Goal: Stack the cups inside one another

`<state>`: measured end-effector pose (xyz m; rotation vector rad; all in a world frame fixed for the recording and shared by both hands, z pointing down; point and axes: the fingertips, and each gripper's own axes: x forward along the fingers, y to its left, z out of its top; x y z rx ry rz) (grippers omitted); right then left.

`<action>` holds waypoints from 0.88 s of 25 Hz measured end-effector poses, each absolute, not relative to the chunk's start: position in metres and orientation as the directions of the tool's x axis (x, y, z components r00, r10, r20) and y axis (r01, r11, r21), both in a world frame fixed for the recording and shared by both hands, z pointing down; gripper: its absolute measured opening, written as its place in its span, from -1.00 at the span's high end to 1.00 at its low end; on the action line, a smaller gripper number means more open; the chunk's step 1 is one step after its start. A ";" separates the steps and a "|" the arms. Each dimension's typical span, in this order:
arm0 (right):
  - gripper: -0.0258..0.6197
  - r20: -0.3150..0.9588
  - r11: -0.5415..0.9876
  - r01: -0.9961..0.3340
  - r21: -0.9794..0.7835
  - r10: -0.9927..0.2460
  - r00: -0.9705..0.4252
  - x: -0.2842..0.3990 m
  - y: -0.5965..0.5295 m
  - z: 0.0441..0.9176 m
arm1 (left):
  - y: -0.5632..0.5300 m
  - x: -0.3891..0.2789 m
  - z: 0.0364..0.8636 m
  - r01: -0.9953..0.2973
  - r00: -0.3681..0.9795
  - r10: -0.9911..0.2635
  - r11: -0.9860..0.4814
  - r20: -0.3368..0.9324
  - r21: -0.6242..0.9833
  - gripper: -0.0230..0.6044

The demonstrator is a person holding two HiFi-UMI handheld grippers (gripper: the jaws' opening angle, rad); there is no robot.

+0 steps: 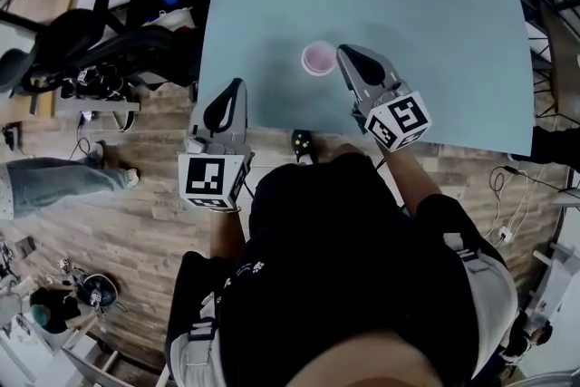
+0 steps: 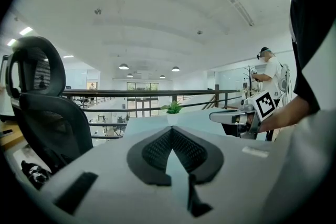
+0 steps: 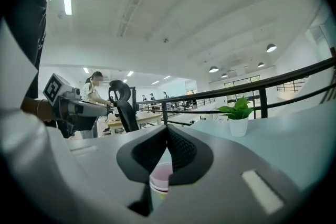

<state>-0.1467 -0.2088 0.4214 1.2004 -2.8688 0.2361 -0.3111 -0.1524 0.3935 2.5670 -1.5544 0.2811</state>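
The pale blue desk is mostly bare, with open room toward its far and right edges. The right gripper is held level above the near edge, tongs pressed together and empty. The left gripper, likewise closed and empty, hovers at the near-left corner. The pink cup stands by the near edge, just beside the right tip.

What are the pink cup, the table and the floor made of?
Cup: probably thin plastic, smooth pale pink with a lighter rim; paper is possible. Table: likely laminate or painted board, an even matte blue-grey with no grain. Floor: wood planks or wood-look vinyl, with visible grain and board seams.
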 end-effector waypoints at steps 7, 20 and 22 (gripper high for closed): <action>0.89 0.072 0.700 -0.702 -0.132 -0.699 -0.711 -0.141 -0.209 0.412 | -0.159 -0.302 0.389 -0.879 0.468 -0.857 -0.477 0.217 0.011 0.97; 0.90 0.090 0.704 -0.688 -0.176 -0.684 -0.724 -0.135 -0.213 0.412 | -0.169 -0.294 0.385 -0.868 0.484 -0.848 -0.496 0.216 0.001 0.97; 0.90 0.086 0.704 -0.686 -0.183 -0.684 -0.724 -0.133 -0.215 0.412 | -0.171 -0.291 0.385 -0.868 0.485 -0.847 -0.496 0.218 0.000 0.97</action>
